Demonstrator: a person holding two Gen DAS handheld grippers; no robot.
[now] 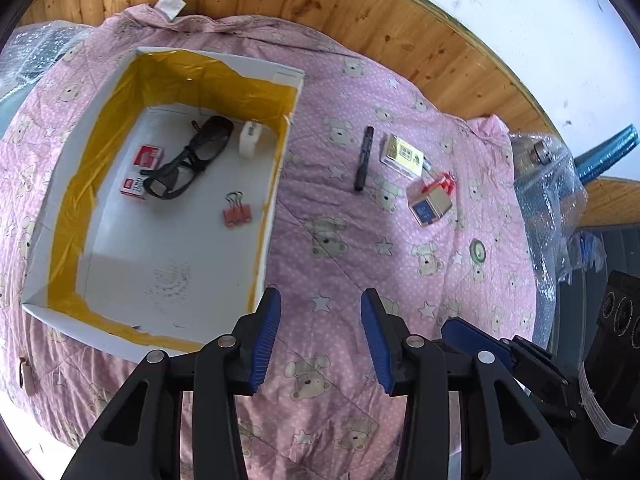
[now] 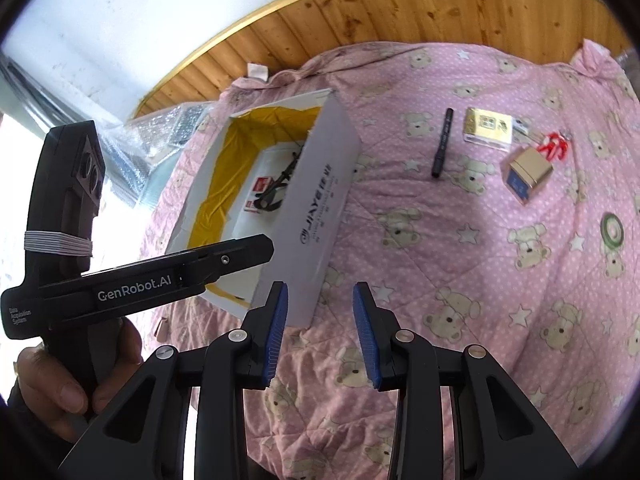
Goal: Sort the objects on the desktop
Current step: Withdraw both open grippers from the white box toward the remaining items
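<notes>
Soft quilted cloth blanket beneath the fingers; matt white cardboard box with glossy yellow tape lining; ribbed blue rubbery pads; varnished knotty wood panelling beyond

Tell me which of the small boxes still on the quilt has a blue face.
The gold cube box nearest the red clip: its front face is blue. The flat box beside the marker is gold and white, no blue.
</notes>
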